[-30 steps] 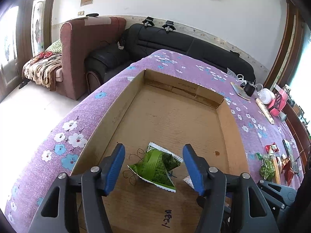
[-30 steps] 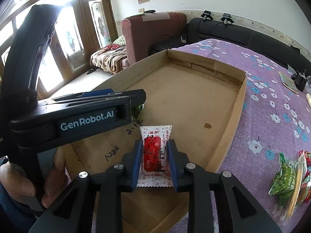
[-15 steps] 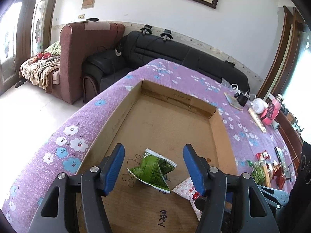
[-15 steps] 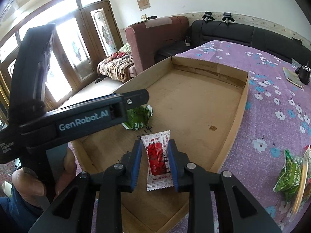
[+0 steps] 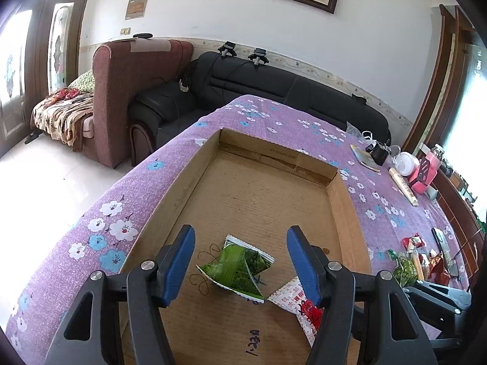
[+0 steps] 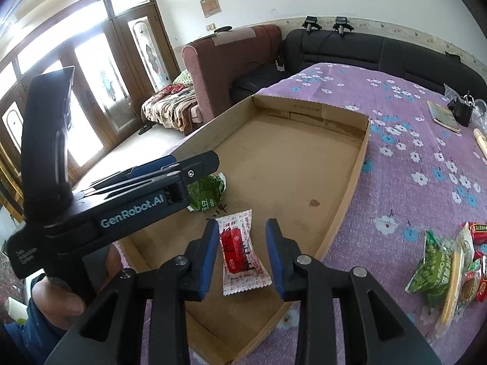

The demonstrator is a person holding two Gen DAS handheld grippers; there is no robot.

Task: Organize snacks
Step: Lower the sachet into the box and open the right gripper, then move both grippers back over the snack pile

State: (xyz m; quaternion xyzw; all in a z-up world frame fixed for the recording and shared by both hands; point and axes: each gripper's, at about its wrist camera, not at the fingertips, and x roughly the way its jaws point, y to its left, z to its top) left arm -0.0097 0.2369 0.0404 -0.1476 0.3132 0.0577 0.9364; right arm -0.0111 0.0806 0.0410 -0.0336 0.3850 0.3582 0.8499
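The right gripper point(image 6: 240, 254) is opening over the tray point(image 6: 350, 194), its jaws standing clear of the red packet point(image 6: 240, 252) lying flat between them on the tray floor. The left gripper point(image 5: 240, 261) is hovering wide and empty around the green packet point(image 5: 236, 269), which is lying at 10 o'clock from the red packet. More snacks point(image 6: 447, 264) are sitting on the cloth point(image 6: 411, 158) at 3 o'clock of the tray.

I saw a purple tablecloth point(image 5: 170, 188) printed with white and blue flowers, a plain brown cardboard tray point(image 5: 194, 179), a green packet point(image 5: 236, 269), and at its four o'clock a white packet point(image 6: 242, 251) with a red centre.
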